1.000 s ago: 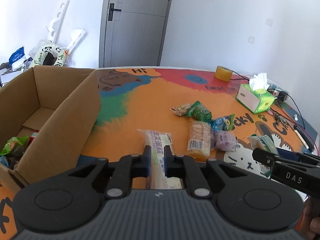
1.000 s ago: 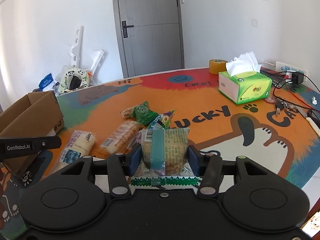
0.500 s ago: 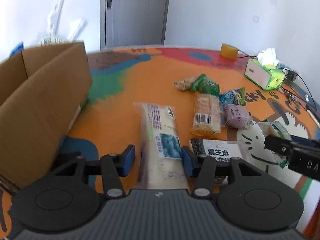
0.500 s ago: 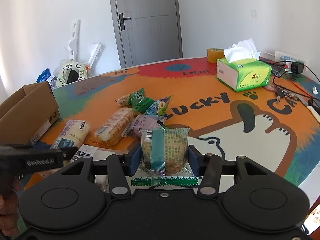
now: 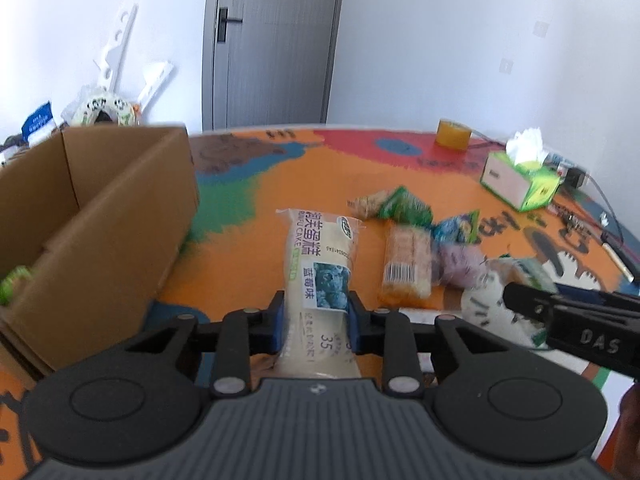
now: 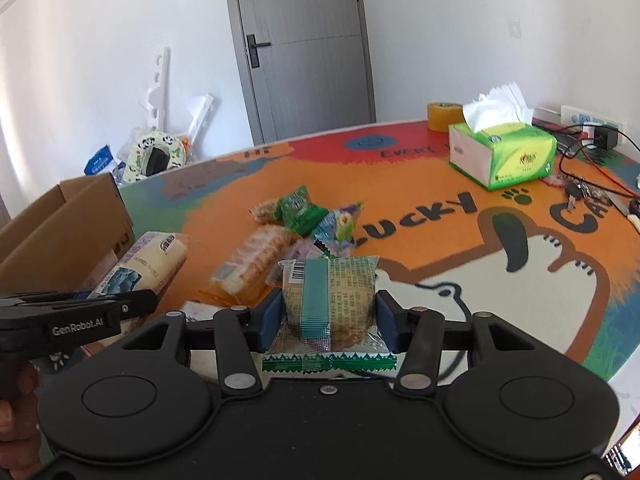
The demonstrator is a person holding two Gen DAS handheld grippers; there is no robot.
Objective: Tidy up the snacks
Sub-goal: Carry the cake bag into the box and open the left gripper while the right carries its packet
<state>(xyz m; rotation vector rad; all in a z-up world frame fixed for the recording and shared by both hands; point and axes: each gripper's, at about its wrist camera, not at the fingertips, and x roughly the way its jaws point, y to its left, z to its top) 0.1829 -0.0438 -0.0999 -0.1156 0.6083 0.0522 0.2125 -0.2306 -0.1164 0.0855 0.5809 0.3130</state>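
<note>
My left gripper (image 5: 315,318) is shut on a long white cake packet with a blue picture (image 5: 318,252), held above the table; it also shows in the right wrist view (image 6: 144,266). My right gripper (image 6: 328,316) is shut on a clear green-striped snack packet (image 6: 330,292). Several loose snacks lie mid-table: an orange cracker pack (image 5: 406,264), a green bag (image 5: 404,208), a purple packet (image 5: 458,258) and a blue-green one (image 5: 460,228). The open cardboard box (image 5: 100,220) stands at the left with a green wrapper inside (image 5: 12,282).
A green tissue box (image 6: 502,152) and a tape roll (image 6: 444,116) stand at the far right of the colourful table (image 6: 420,184). Cables, keys and a power strip (image 6: 592,124) lie at the right edge. Clutter sits by the wall behind the box.
My left gripper opened, came around the white cake packet, shut on it and lifted it. My right gripper kept its hold on the green-striped packet and shifted slightly.
</note>
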